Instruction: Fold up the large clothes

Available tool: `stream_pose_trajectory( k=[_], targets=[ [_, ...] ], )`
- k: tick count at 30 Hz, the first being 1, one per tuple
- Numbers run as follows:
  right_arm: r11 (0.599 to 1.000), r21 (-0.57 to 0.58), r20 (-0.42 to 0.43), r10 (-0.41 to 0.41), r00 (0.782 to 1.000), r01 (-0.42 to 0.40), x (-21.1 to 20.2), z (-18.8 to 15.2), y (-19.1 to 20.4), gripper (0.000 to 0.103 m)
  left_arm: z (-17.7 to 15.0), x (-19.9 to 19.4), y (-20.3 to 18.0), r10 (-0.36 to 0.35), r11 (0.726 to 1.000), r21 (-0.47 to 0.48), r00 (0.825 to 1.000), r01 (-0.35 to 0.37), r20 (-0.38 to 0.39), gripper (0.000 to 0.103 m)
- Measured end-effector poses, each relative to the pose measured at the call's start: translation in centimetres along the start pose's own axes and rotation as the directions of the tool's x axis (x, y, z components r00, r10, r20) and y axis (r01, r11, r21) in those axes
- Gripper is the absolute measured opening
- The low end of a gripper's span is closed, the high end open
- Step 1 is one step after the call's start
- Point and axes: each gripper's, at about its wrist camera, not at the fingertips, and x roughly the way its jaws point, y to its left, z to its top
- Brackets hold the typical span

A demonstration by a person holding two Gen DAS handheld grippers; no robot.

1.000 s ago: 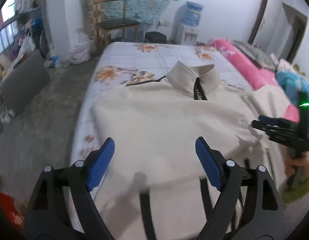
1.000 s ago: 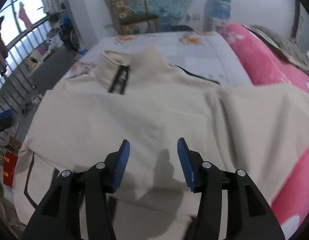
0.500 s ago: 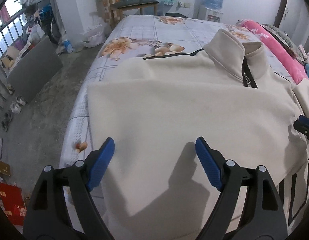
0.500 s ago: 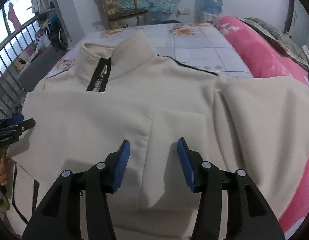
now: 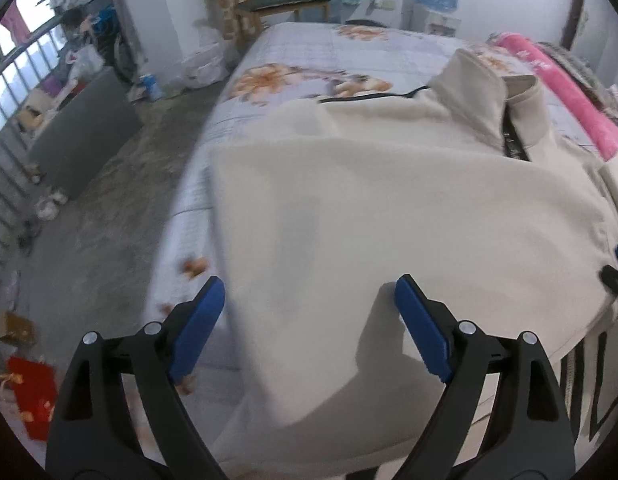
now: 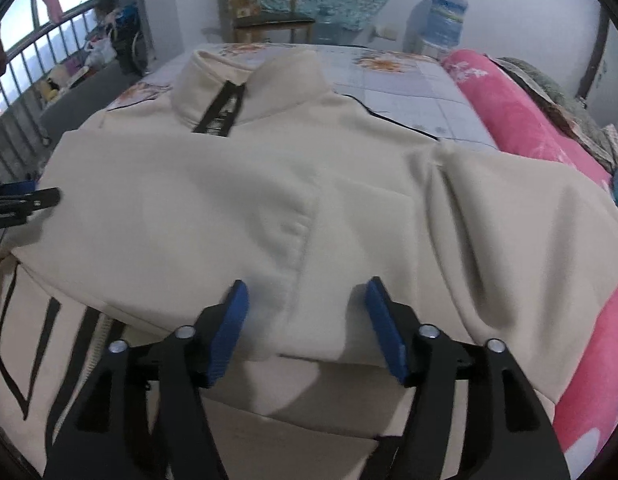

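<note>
A bed [image 5: 309, 52] fills the middle of the room, its flat quilted cover pale lilac with a grid of squares and orange flower prints. Along its far side lies a long pink blanket roll [image 6: 521, 120], soft and patterned with faint white blossoms.

Spread over the near part of the bed is the cream fleece jacket [image 5: 389, 208], thick, matte and slightly fuzzy. Both sleeves are folded in across the chest, so the body forms a broad rounded slab; the edge of one sleeve makes a soft raised ridge down the middle in the right wrist view. Its stand-up collar [image 6: 245, 80] is stiff and rises from the cloth, split by a black zipper tape [image 6: 221, 110]. Thin black piping runs along the shoulders, and blocky black outline lettering shows on the lower front.

The left gripper [image 5: 309, 292] hangs just above the jacket's left edge, its jaws spread wide with nothing between the flat blue ribbed pads. The right gripper [image 6: 307, 300] hovers over the overlapped sleeves near the hem, jaws parted more narrowly and likewise empty.

Behind the bed stand a wooden chair [image 6: 269, 12] and a blue water bottle [image 6: 445, 4] on a dispenser.
</note>
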Motion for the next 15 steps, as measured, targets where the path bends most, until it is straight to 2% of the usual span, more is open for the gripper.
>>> stream_pose_trajectory(
  k=[3,6,7,12,15],
  targets=[
    [1.000,0.003,-0.001,-0.015,1.000,0.015,-0.3,-0.3,-0.3,0.063,0.0,-1.8,0.9,-0.006,0.999,-0.035,1.000,0.006,0.003,0.083],
    [0.999,0.002,0.011,-0.037,0.999,0.037,-1.1,-0.1,0.0,0.063,0.3,-4.1,0.4,-0.007,1.000,-0.026,1.000,0.008,0.031,0.084],
    [1.000,-0.003,0.030,-0.018,0.999,0.018,-1.7,-0.1,0.2,0.063,0.4,-4.7,0.0,-0.013,1.000,-0.020,0.999,0.014,0.039,0.084],
    [0.999,-0.024,0.062,0.047,0.997,-0.046,-3.0,-0.1,1.5,0.064,1.4,-5.8,-4.0,-0.066,0.997,0.036,0.997,0.064,0.047,0.085],
    [0.999,-0.039,0.036,0.030,0.999,-0.029,-2.2,-0.6,2.0,0.064,1.5,-5.2,-7.4,-0.088,0.993,0.085,0.996,0.085,0.033,0.085]
  ],
)
